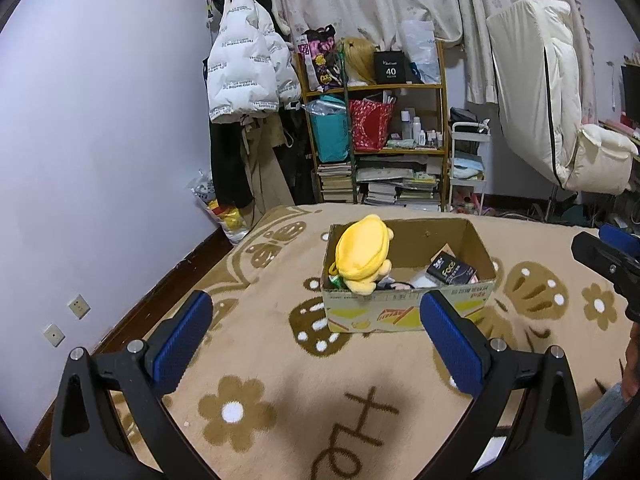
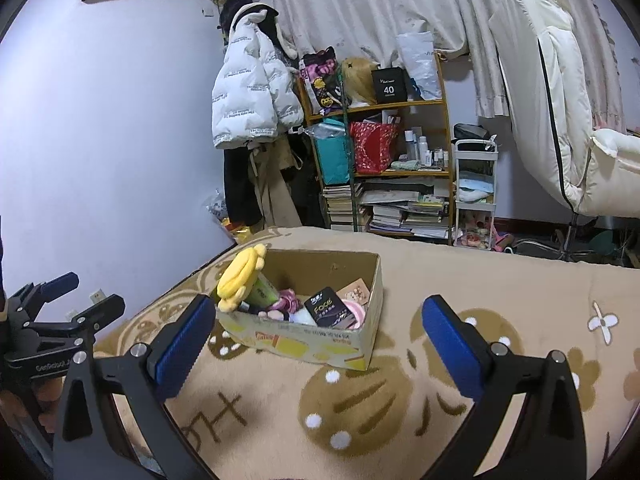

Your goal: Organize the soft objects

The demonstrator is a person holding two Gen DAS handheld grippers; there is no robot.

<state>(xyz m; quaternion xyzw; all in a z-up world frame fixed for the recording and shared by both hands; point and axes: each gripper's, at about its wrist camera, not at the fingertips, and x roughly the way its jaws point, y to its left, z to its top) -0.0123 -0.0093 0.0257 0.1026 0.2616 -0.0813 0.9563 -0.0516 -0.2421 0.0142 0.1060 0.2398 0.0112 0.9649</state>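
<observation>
An open cardboard box (image 1: 408, 314) stands on the beige patterned blanket (image 1: 280, 368). A yellow plush toy (image 1: 362, 254) leans over its left front corner. Inside lie a black "face" packet (image 1: 452, 272) and other small items. In the right wrist view the box (image 2: 304, 342) holds the yellow plush (image 2: 240, 272), a pink soft toy (image 2: 288, 300), a green tube (image 2: 262, 292) and the black packet (image 2: 330, 308). My left gripper (image 1: 316, 336) is open and empty in front of the box. My right gripper (image 2: 320, 340) is open and empty, to the right of the left one.
A wooden shelf (image 1: 376, 128) with bags, bottles and books stands beyond the bed. A white puffer jacket (image 1: 248, 64) hangs at its left. A white cart (image 1: 468, 160) and a covered chair (image 1: 560, 120) stand at the right. The lilac wall (image 1: 100, 120) is left.
</observation>
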